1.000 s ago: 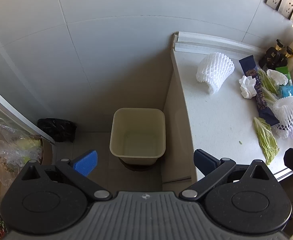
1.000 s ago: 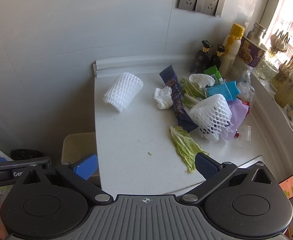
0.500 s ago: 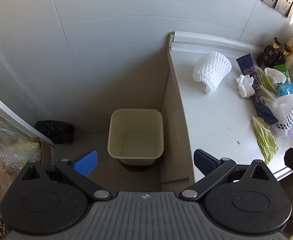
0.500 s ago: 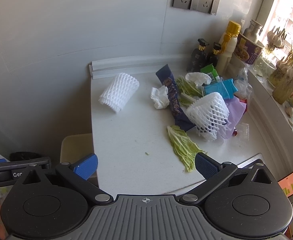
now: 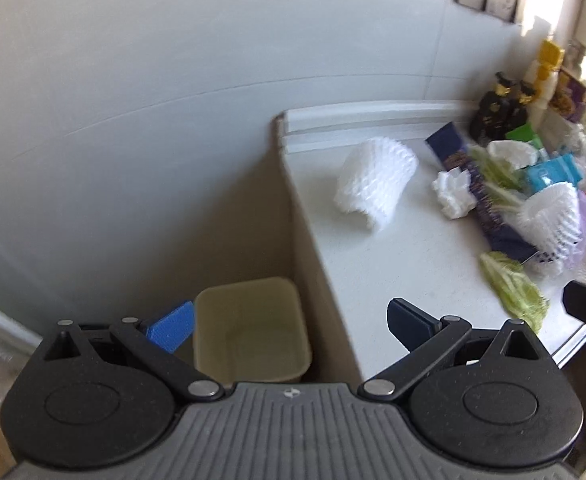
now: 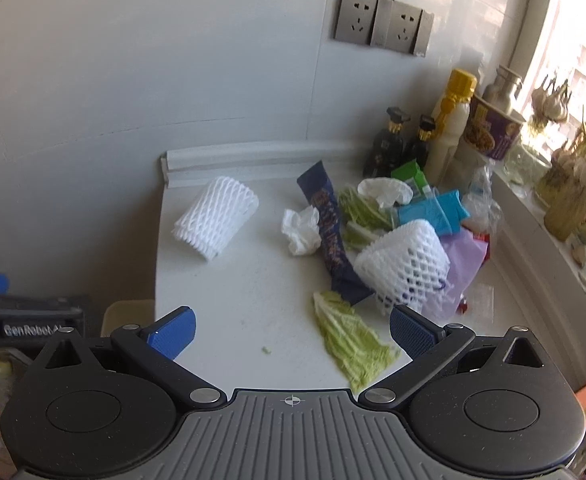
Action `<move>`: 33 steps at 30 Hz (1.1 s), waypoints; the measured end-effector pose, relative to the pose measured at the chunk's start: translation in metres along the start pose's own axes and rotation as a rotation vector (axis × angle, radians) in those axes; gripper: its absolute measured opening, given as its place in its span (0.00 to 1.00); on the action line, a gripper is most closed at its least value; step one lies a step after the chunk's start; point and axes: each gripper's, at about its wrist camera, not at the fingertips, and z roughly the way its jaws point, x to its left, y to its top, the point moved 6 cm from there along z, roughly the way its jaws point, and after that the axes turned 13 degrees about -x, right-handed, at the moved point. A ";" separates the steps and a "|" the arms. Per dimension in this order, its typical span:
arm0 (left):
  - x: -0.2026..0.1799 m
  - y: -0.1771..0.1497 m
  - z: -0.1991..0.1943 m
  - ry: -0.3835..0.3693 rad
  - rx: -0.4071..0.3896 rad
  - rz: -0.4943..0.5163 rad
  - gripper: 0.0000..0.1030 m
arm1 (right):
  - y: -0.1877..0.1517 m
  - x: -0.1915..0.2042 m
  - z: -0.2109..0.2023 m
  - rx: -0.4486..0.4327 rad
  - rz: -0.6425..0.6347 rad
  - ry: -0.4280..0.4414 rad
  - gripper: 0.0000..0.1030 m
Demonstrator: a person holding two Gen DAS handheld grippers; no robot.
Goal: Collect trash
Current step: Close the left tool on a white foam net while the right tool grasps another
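1. The left gripper [image 5: 291, 324] has its fingers spread wide with nothing between them; it hangs over the gap between the desk [image 5: 373, 264] edge and the floor beside it
2. The beige bin [image 5: 249, 328] stands on the floor, just beside the desk's left end, with nothing visible inside it
3. The right gripper [image 6: 293, 330] also has its fingers wide apart and holds nothing; it hovers above the front of the desk [image 6: 233, 292]
4. The trash lies on the desk: a white foam net sleeve [image 6: 215, 222] sits alone toward the back left corner; a crumpled tissue [image 6: 302, 230] rests just beside a dark blue wrapper [image 6: 329, 232]
5. A second foam net [image 6: 407, 264] lies on its side over the wrapper's near end and a lilac bag [image 6: 465, 264]; a cabbage leaf [image 6: 349, 340] lies flat near the front edge, between the right fingers
6. More green leaves, a white scrap and a teal pack [image 6: 433, 210] are heaped behind; bottles [image 6: 449, 124] stand along the wall under the sockets [image 6: 383, 22]
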 end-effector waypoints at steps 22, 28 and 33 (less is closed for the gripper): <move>-0.050 0.034 0.131 -0.206 -0.200 0.123 0.77 | -0.018 -0.109 0.117 -0.165 0.057 -0.083 0.96; -0.051 0.037 0.146 -0.216 -0.209 0.106 0.67 | -0.025 -0.115 0.139 -0.152 0.025 -0.088 0.95; -0.053 0.038 0.154 -0.212 -0.209 0.097 0.59 | -0.030 -0.119 0.151 -0.142 0.038 -0.087 0.95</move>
